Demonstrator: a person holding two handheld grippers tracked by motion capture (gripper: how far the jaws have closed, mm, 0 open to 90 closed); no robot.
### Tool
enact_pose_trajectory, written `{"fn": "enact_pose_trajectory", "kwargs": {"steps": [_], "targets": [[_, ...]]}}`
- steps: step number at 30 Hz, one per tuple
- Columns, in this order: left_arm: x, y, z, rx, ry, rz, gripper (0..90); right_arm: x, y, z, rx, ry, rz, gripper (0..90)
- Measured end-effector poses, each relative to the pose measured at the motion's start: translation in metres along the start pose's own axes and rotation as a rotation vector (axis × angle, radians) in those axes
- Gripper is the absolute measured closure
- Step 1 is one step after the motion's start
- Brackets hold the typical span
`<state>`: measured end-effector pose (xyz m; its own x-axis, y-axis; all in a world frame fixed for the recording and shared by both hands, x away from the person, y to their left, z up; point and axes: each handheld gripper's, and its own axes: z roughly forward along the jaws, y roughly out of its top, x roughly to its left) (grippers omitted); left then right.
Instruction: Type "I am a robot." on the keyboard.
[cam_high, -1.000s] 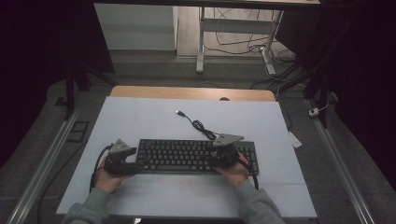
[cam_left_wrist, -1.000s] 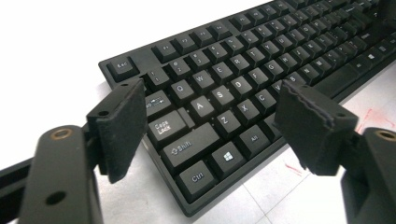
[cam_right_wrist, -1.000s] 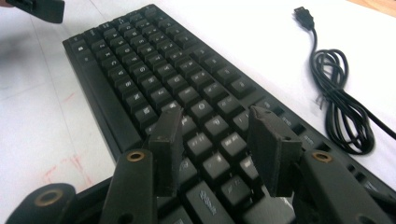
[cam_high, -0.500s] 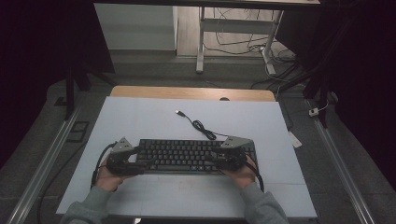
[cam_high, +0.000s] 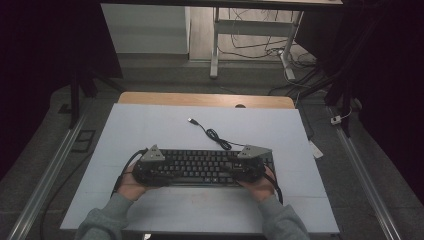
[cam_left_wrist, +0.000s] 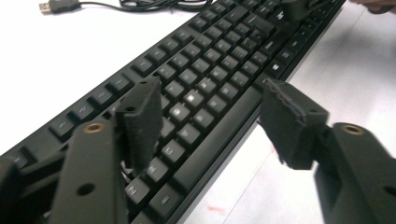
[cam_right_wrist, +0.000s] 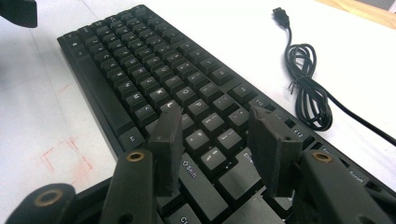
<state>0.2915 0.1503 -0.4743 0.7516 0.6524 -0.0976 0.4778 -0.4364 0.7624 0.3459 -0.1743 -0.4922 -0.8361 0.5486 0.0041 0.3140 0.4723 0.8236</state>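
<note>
A black keyboard (cam_high: 200, 167) lies on the white table, with its coiled cable (cam_high: 216, 135) ending in a loose USB plug (cam_high: 191, 120). My left gripper (cam_high: 161, 175) is over the keyboard's left end. In the left gripper view its jaws (cam_left_wrist: 212, 116) have just been closing. One finger (cam_left_wrist: 140, 116) hangs over the keys (cam_left_wrist: 210, 70), the other beyond the front edge, and neither pad touches. My right gripper (cam_high: 236, 172) hovers open over the right end, its jaws (cam_right_wrist: 217, 140) just above the keys (cam_right_wrist: 154, 70).
The white table top (cam_high: 150, 125) stretches behind the keyboard to a wooden strip (cam_high: 200, 99) at its far edge. The cable coil (cam_right_wrist: 303, 84) lies just behind the keyboard's right half. Faint red marks (cam_right_wrist: 65, 158) sit on the table in front of it.
My left gripper has slid rightward onto the keyboard's left end and its jaws have narrowed. The right gripper and the keyboard have hardly moved.
</note>
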Motion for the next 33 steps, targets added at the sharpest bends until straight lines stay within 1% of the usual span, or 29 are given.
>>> {"fn": "enact_pose_trajectory", "kwargs": {"steps": [3,5,7,9,11,12,15,19,24,29,33], "targets": [[-0.004,0.000,0.005,0.012,-0.019,0.013,49.9,-0.001,0.000,-0.001,0.000,-0.005,0.003,55.5],[-0.007,0.000,0.008,0.025,-0.028,0.032,56.8,-0.001,0.000,0.000,0.001,-0.006,0.002,55.5],[-0.009,-0.001,0.010,0.028,-0.042,0.041,67.7,0.000,0.000,0.000,-0.001,-0.004,0.001,55.5],[-0.011,-0.001,0.014,0.047,-0.054,0.053,77.3,0.000,0.000,0.001,-0.002,-0.003,0.001,55.5],[-0.013,-0.003,0.020,0.074,-0.058,0.067,84.9,0.000,0.001,0.001,0.001,-0.006,-0.004,55.5],[-0.014,-0.004,0.023,0.087,-0.060,0.075,87.1,0.000,0.001,0.001,0.000,-0.006,-0.003,55.5],[-0.018,-0.006,0.030,0.123,-0.049,0.096,88.5,-0.001,0.001,0.003,0.001,-0.004,-0.004,55.5],[-0.019,-0.007,0.039,0.143,-0.021,0.102,88.5,0.000,0.001,0.003,0.007,-0.004,-0.007,55.5],[-0.017,-0.008,0.043,0.142,0.004,0.095,88.5,0.000,0.000,0.004,0.006,-0.002,-0.007,55.5],[-0.015,-0.009,0.047,0.152,0.014,0.088,88.5,-0.001,0.000,0.004,0.009,-0.001,-0.006,55.3],[-0.014,-0.010,0.049,0.163,0.016,0.091,88.5,0.000,0.000,0.005,0.013,-0.002,-0.007,55.2]]}}
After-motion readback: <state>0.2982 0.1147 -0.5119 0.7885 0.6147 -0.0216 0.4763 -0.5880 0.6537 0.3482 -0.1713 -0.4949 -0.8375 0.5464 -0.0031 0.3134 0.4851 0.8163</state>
